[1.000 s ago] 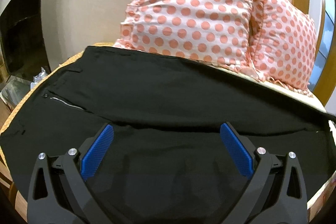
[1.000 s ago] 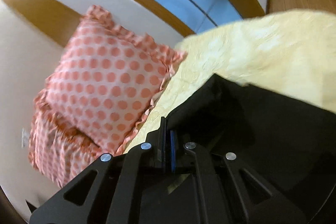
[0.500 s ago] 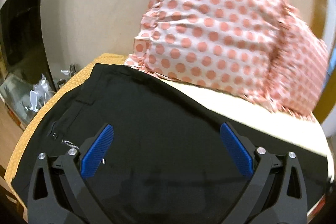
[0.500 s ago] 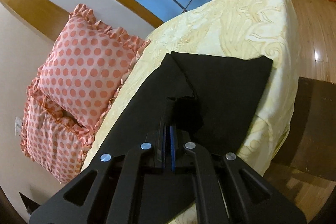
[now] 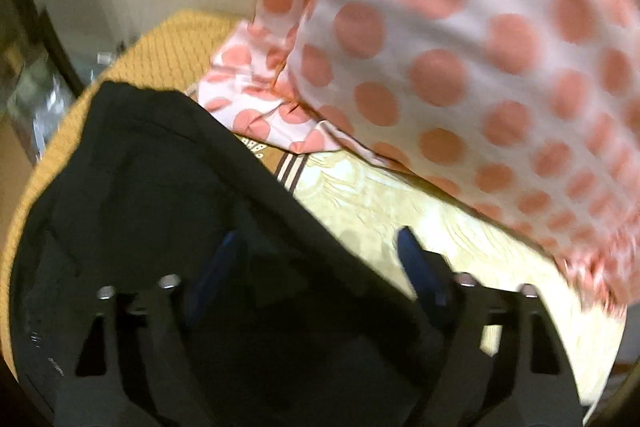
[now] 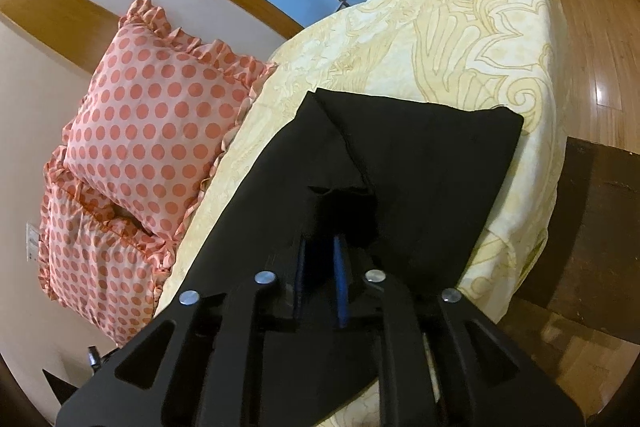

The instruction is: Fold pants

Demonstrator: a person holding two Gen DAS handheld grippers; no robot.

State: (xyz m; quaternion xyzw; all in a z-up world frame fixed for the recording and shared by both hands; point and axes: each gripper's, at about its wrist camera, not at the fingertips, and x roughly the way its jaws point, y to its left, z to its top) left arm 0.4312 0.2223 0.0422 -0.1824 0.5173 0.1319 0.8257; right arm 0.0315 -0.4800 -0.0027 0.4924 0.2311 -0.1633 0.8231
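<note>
The black pants lie along the yellow patterned bed cover, with the leg end folded back over itself. My right gripper sits low over that fold. Its jaws are opening, with a narrow gap between the blue pads and a bunch of black cloth still at their tips. In the blurred left wrist view, the waist end of the pants fills the lower left. My left gripper hovers over the pants' far edge with its jaws closing. The edge runs between the pads, which do not press on it.
Two pink polka-dot pillows lean on the wall along the far side of the bed and loom close in the left wrist view. An orange knit blanket lies under the waist end. Dark wooden furniture stands beside the bed's foot.
The left gripper swung left to the waist end, came closer to the pillow, and its jaws narrowed. The right gripper brought the leg end down onto the bed, then its jaws parted slightly.
</note>
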